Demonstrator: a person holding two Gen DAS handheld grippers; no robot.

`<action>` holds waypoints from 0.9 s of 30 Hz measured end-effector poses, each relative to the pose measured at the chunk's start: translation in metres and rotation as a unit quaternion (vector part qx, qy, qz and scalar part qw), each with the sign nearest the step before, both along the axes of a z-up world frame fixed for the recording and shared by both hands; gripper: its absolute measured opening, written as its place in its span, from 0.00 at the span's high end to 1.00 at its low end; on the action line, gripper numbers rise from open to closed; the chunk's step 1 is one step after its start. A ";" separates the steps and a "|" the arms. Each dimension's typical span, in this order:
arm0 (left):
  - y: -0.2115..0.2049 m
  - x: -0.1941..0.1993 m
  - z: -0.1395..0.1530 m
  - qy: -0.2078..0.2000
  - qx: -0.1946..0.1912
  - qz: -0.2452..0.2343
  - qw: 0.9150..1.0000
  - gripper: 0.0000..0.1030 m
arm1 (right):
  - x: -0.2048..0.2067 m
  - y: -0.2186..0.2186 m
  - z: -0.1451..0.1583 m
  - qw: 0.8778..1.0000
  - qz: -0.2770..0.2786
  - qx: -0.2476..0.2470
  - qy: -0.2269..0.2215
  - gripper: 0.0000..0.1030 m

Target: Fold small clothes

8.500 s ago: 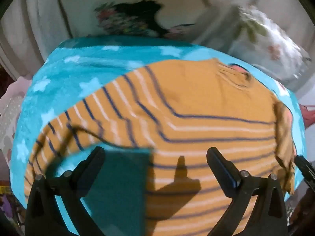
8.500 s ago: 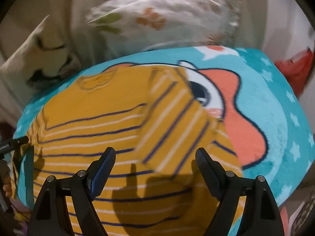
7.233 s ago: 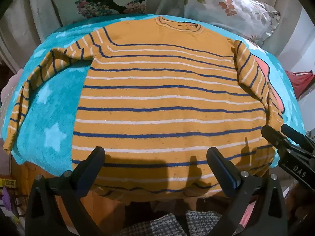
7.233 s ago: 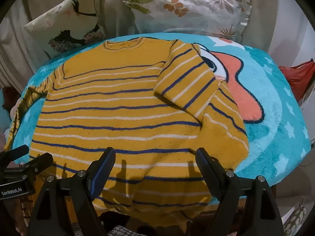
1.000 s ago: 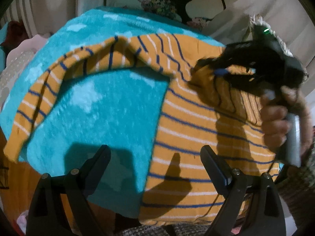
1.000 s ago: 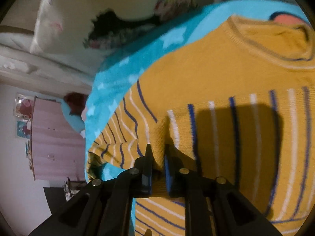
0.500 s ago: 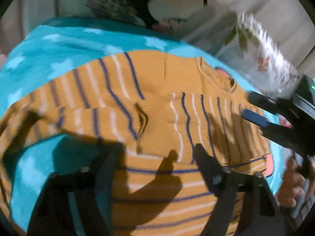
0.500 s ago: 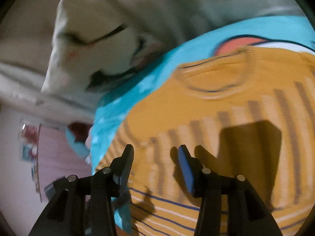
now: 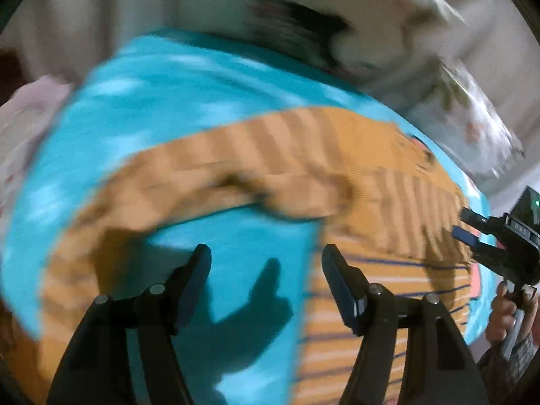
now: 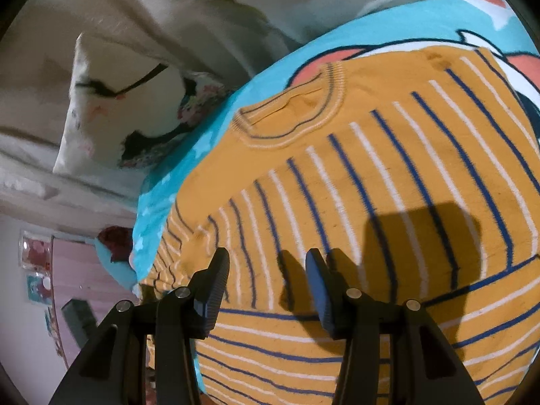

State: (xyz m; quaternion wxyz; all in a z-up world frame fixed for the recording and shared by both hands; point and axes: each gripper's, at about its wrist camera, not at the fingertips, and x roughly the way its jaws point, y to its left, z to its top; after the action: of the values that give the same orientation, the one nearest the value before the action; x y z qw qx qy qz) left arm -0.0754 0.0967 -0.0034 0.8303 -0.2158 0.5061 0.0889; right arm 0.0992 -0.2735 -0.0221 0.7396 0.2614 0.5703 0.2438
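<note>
An orange sweater (image 10: 388,182) with blue and white stripes lies flat on a turquoise blanket (image 10: 216,128). One sleeve lies folded across its chest in the right wrist view. My right gripper (image 10: 266,271) is open and empty just above the striped cloth. In the blurred left wrist view my left gripper (image 9: 266,265) is open and empty over bare blanket (image 9: 236,243), beside the sweater's body (image 9: 371,303) and under its other sleeve (image 9: 209,189). The right gripper (image 9: 472,236) shows there at the far right, held in a hand.
Patterned pillows (image 10: 135,111) lean against the wall behind the blanket. A floral pillow (image 9: 472,118) sits at the back right. The blanket's edge drops off at the left, with pink cloth (image 9: 30,108) beyond.
My right gripper has let go of the folded sleeve, opened and drawn back from it. My left gripper has swung left, from above the sweater's chest to above the bare blanket.
</note>
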 end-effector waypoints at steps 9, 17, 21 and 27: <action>0.089 -0.119 -0.024 0.055 0.062 0.086 0.993 0.33 | -0.002 0.048 -0.012 0.998 0.046 -0.027 0.015 0.49; 0.096 -0.119 -0.047 0.069 0.048 0.040 0.996 0.61 | 0.004 0.071 -0.011 0.996 0.063 -0.056 0.013 0.49; 0.127 -0.126 -0.035 0.029 -0.046 0.063 0.997 0.83 | 0.009 0.071 -0.009 0.996 0.059 -0.068 0.009 0.49; 0.168 -0.137 -0.013 -0.016 -0.100 0.106 0.989 0.85 | 0.017 0.075 -0.019 0.996 0.050 -0.070 0.022 0.49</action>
State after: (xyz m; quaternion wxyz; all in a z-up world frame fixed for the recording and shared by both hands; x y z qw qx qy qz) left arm -0.2125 0.2643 -0.0166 0.7983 -0.3516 0.4736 0.1214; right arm 0.1162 -0.1987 -0.0415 0.7303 0.1856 0.6144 0.2339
